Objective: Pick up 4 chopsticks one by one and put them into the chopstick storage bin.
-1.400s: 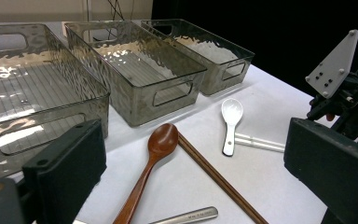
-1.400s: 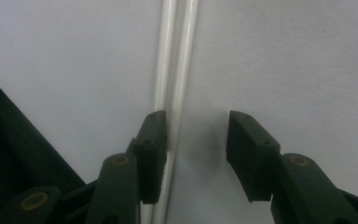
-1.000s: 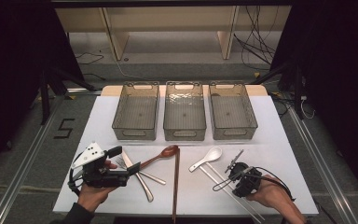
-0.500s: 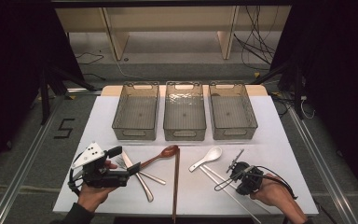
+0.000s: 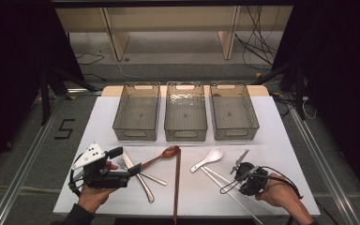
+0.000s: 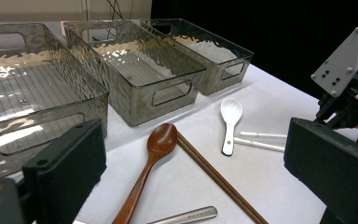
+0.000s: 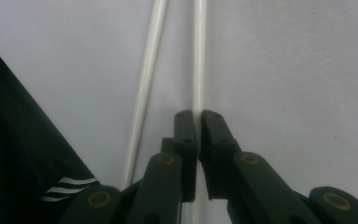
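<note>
My right gripper (image 7: pixel 199 122) is clamped on one white chopstick (image 7: pixel 198 56) at lower right of the counter (image 5: pixel 286 154); I'd lift level, leaving its twin (image 7: pixel 145 79). Left gripper (image 5: pixel 132 170) gapes idle.

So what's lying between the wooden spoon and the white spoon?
A pair of brown chopsticks lies between the wooden spoon and the white spoon, plain in the high view.

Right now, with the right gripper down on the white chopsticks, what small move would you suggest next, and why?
Probably lift the right gripper slightly. Its jaws look shut on one white chopstick, which still lies along the table, with the other chopstick loose beside it. A small lift would show whether the grip holds.
</note>
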A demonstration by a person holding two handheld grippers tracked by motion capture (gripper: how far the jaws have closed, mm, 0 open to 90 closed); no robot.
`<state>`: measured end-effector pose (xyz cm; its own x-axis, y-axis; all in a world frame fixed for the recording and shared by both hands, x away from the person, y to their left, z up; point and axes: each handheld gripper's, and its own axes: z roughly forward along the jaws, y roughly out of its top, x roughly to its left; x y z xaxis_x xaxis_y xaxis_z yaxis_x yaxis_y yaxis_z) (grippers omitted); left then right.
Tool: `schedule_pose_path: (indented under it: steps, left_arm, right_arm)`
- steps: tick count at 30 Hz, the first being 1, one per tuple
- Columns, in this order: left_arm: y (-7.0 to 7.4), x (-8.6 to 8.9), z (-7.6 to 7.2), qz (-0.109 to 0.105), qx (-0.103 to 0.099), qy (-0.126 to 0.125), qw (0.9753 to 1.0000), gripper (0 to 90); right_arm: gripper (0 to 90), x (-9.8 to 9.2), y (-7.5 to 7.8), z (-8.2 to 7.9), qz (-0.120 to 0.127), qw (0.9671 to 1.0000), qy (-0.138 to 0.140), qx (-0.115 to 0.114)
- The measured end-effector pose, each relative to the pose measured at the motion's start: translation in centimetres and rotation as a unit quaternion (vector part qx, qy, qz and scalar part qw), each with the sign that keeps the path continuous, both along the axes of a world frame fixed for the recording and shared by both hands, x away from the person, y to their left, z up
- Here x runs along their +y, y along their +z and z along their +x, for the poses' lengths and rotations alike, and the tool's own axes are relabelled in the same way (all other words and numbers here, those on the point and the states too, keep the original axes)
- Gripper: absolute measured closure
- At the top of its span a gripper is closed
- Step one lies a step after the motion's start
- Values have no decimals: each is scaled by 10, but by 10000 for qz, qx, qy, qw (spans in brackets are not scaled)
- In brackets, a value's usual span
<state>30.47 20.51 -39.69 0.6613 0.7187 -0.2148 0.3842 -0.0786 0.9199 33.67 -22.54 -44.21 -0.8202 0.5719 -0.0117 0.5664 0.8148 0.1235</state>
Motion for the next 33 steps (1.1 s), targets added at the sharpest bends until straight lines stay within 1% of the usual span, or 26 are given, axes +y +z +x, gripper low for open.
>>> schedule_pose_path:
  steps: [3,4,6,7,8,9,10,12,13,14,15,16,18,19,21,22,23,25,26,27,28,29,30,31,32,33]
  left_arm:
    - [0,0,0,-1,1,-1,10000,48]
    - [0,0,0,11,5,-4,10000,48]
    - [0,0,0,2,13,-7,10000,48]
    - [0,0,1,2,21,-21,10000,48]
    - [0,0,1,-1,17,-30,10000,48]
    - [1,-1,1,6,-2,-47,10000,48]
    - [1,-1,1,7,-20,-48,10000,48]
    - [2,-2,2,-2,6,-70,10000,49]
    - [3,-3,3,52,6,-120,9999,48]
    - [3,-5,3,62,32,-160,9998,48]
    - [4,-7,4,89,70,-239,9996,49]
    - [5,-9,5,154,128,-336,9992,48]
    - [7,-16,7,288,168,-463,9984,49]
    - [8,-20,8,389,209,-555,9975,48]
    - [11,-29,12,652,278,-748,9947,48]
    - [12,-34,14,769,307,-846,9930,49]
    - [12,-39,16,833,316,-931,9917,55]
    - [14,-49,20,939,385,-1100,9887,81]
    - [15,-54,22,1013,405,-1161,9872,93]
    - [16,-59,24,1136,418,-1223,9851,115]
    - [17,-65,24,1274,402,-1279,9828,150]
    - [18,-69,25,1371,391,-1371,9802,158]
    - [18,-74,26,1430,392,-1492,9776,158]
    - [19,-78,26,1476,414,-1603,9751,158]
    - [18,-82,27,1587,430,-1705,9715,158]
    - [18,-86,28,1704,465,-1806,9676,162]
  right_arm:
    - [862,0,3,-1,73,10000,-32,10]
    - [862,0,5,-2,142,9999,-6,-12]
    - [862,0,9,-2,234,9995,162,-120]
    - [861,3,12,-4,277,9995,93,-126]
    - [861,3,15,-3,323,9990,254,-189]
    - [861,5,17,-4,364,9986,299,-245]
    - [861,7,20,-4,381,9979,428,-289]
    - [861,11,25,-5,525,9964,542,-394]
    - [861,15,29,-6,518,9965,502,-412]
    - [861,17,32,-5,578,9948,672,-499]
    - [861,21,35,-6,628,9943,659,-560]
    - [861,24,39,-6,609,9931,808,-587]
    - [861,32,45,-7,658,9914,901,-683]
    - [861,37,48,-6,609,9896,1054,-765]
    - [861,47,52,-7,604,9882,1170,-787]
    - [861,51,53,-7,622,9871,1210,-848]
    - [861,55,55,-6,605,9863,1300,-819]
    - [861,63,54,-6,728,9845,1321,-892]
    - [861,66,55,-5,704,9828,1452,-893]
    - [860,69,55,-5,715,9822,1485,-904]
    - [860,72,55,-6,673,9830,1452,-901]
    - [860,73,55,-6,662,9829,1481,-869]
    - [861,75,55,-6,619,9825,1537,-850]
    - [861,76,53,-7,697,9824,1506,-858]
    - [860,76,52,-7,704,9812,1555,-897]
    - [860,77,53,-8,673,9814,1566,-885]
